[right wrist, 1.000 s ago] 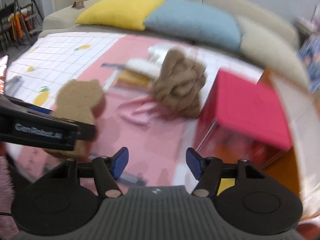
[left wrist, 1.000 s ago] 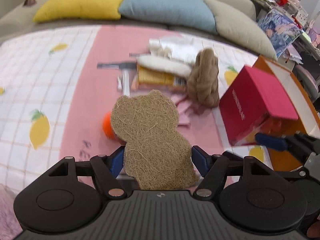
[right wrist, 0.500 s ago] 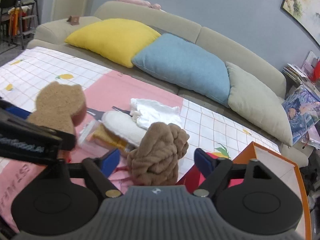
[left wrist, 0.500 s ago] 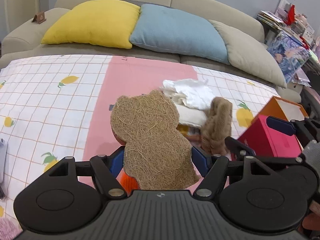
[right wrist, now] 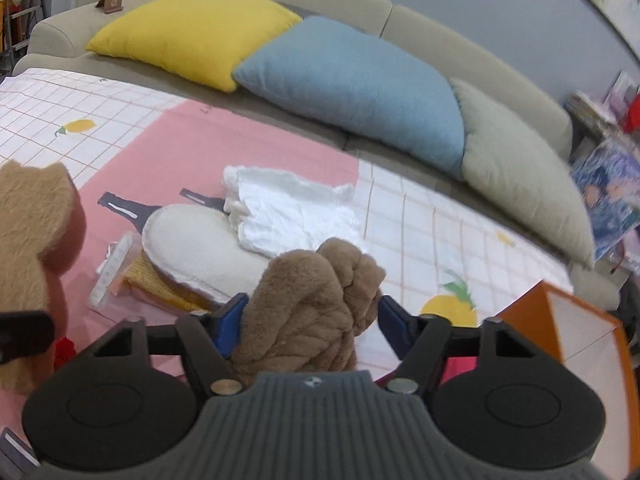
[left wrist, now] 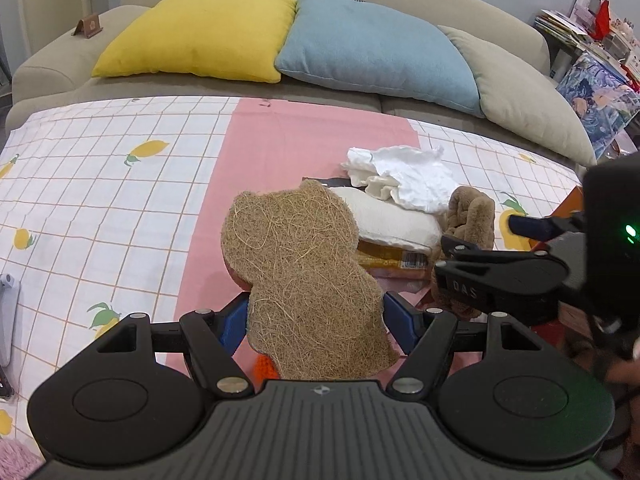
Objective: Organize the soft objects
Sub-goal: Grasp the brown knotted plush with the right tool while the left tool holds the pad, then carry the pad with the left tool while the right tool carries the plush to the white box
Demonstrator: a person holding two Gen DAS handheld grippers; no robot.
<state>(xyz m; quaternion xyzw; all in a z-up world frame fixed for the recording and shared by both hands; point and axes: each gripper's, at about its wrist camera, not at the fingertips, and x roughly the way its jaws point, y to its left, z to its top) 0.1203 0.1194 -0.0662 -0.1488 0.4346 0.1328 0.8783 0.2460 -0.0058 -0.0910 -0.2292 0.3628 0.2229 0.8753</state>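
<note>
My left gripper (left wrist: 316, 320) is shut on a bear-shaped brown fibre pad (left wrist: 304, 276) and holds it upright above the pink cloth (left wrist: 304, 140). The pad also shows at the left of the right wrist view (right wrist: 32, 248). My right gripper (right wrist: 312, 320) is around a brown plush knot (right wrist: 316, 304); its blue pads touch the plush on both sides. The knot shows in the left wrist view (left wrist: 472, 216), behind the right gripper's fingers (left wrist: 524, 226). A white padded insole (right wrist: 200, 248), white crumpled cloth (right wrist: 296, 208) and a yellow packet (left wrist: 392, 256) lie in a pile.
An orange box (right wrist: 580, 328) stands at the right, with a red box (right wrist: 460, 368) partly hidden under my right gripper. An orange knitted thing (left wrist: 264, 366) peeks below the pad. Yellow (left wrist: 200, 32), blue (left wrist: 376, 44) and grey (left wrist: 528, 92) cushions line the sofa behind.
Both grippers have lifted and tilted up. The right gripper has come in around the brown plush knot and narrowed onto it. The left still holds the fibre pad.
</note>
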